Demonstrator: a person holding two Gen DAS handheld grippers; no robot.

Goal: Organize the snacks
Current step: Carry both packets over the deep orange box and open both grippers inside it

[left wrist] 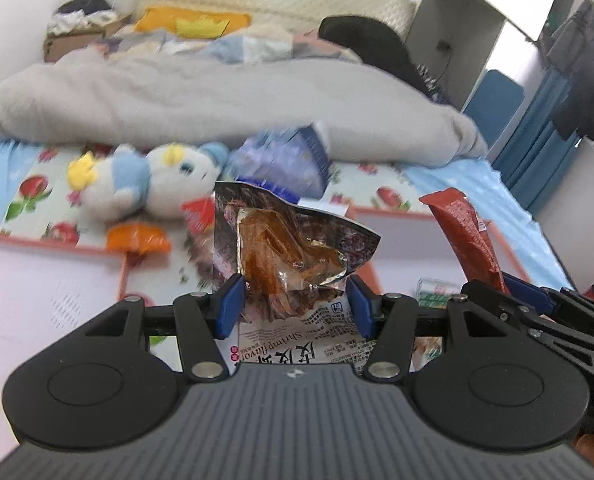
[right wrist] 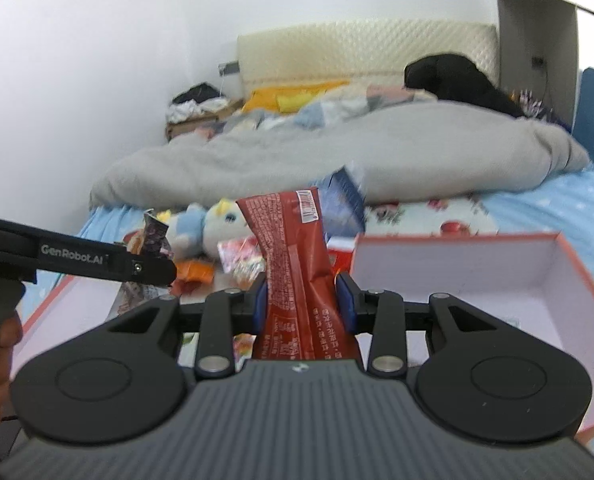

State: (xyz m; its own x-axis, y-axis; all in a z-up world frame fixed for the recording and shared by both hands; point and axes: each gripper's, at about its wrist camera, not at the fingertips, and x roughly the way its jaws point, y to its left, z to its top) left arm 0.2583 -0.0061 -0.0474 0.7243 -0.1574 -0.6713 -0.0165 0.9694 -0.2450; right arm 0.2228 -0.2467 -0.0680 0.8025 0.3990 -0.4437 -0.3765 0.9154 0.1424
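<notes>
1. Bedroom clutter fills my view: a bed with a fruit-print sheet, a grey duvet heaped behind, and a plush toy lying among loose snacks.
2. On my left sits one shallow orange-rimmed tray; a second orange-rimmed box sits to the right, its white inside mostly bare.
3. My left hand-held gripper is pinching the shrimp-flavour packet near its lower half; the packet stands upright between the blue pads, above the gap between the two trays.
4. My right hand-held gripper is clamped on the red snack stick, which rises upright and tilts slightly, just left of the box's near corner.
5. To do this well, I judge each snack should be carried fully over its tray before release, lowered close to the floor, then let go cleanly.
6. Crinkly foil may cling to a pad, so I would spread wide.
</notes>
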